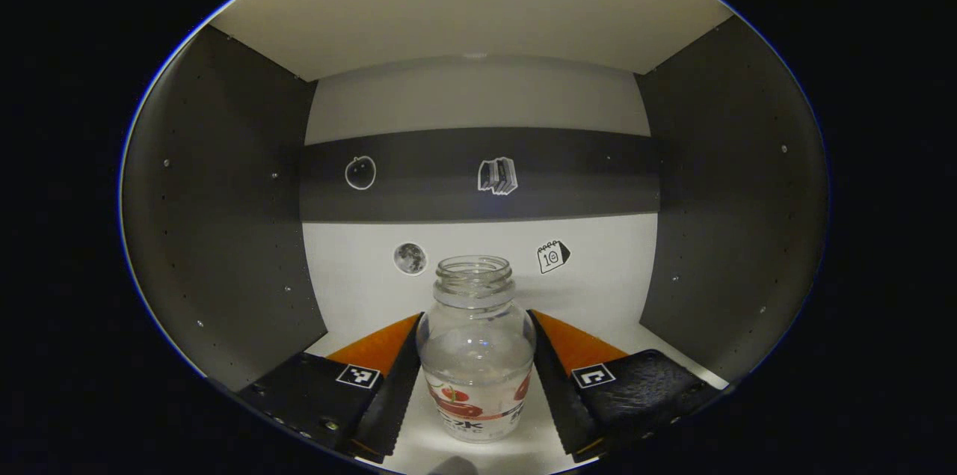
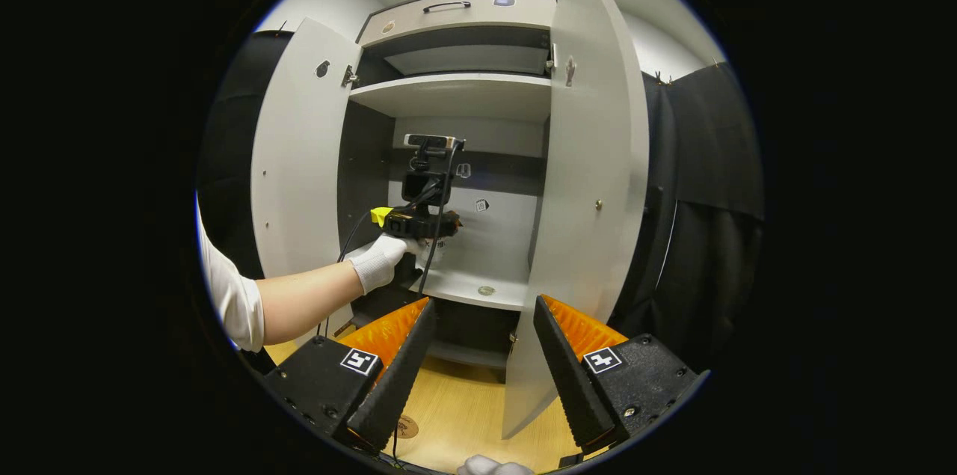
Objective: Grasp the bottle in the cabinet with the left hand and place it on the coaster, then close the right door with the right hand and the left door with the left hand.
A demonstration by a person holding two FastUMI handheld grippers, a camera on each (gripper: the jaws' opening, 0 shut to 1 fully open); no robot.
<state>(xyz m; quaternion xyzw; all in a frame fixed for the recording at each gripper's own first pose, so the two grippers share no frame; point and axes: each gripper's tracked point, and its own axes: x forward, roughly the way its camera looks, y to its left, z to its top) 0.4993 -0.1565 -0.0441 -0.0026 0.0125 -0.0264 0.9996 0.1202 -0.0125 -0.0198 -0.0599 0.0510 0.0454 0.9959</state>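
A clear glass bottle (image 1: 476, 355) with no cap and a red fruit label stands upright between my left gripper's (image 1: 474, 318) fingers, inside the cabinet. Both fingers press on its sides. In the right gripper view, a white-gloved hand (image 2: 377, 262) holds that left gripper (image 2: 441, 224) in the cabinet's middle compartment, above the white shelf (image 2: 463, 284). My right gripper (image 2: 484, 301) is open and holds nothing, out in front of the cabinet. The left door (image 2: 299, 161) and right door (image 2: 591, 198) both stand open. A small round coaster (image 2: 406, 426) lies on the wooden surface below.
Dark side walls (image 1: 224, 221) close in the compartment, and its back wall (image 1: 478, 176) carries small stickers. A small round mark (image 2: 486, 290) sits on the shelf. A drawer with a handle (image 2: 447, 6) tops the cabinet. Black cloth (image 2: 703, 221) hangs to the right.
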